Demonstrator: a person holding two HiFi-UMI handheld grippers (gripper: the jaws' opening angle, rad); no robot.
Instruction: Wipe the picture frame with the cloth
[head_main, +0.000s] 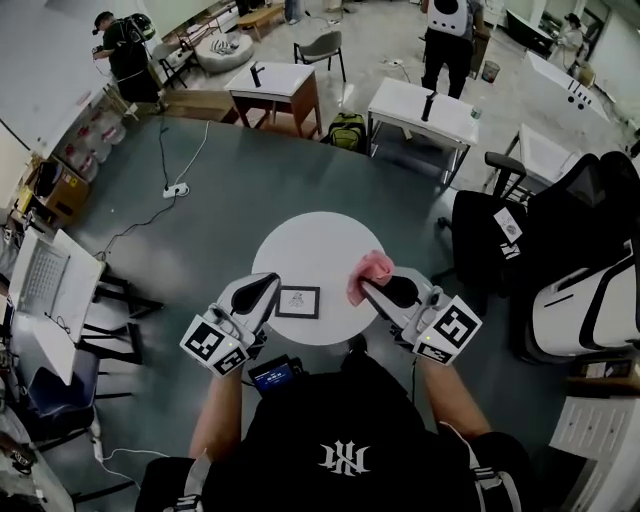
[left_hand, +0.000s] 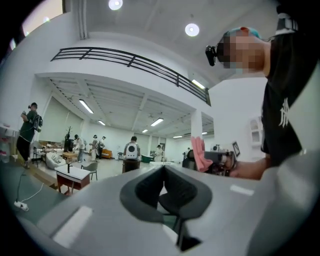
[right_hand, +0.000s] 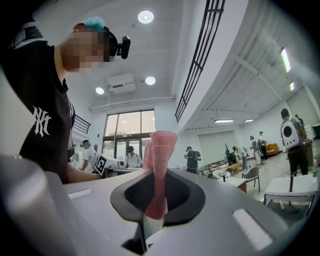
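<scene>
Picture frame (head_main: 298, 301) lies flat on the round white bench (head_main: 320, 235), toward the near edge. Left claw (head_main: 268, 286) clenched on nothing, just beside the frame's left side. Right claw (head_main: 366, 288) clamped on the pink cloth (head_main: 372, 268) at the right edge. Black chair (head_main: 500, 235) stands near that edge.

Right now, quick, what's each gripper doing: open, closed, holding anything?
Left gripper: closed, nothing between the jaws.
Right gripper: closed on the pink cloth.
</scene>
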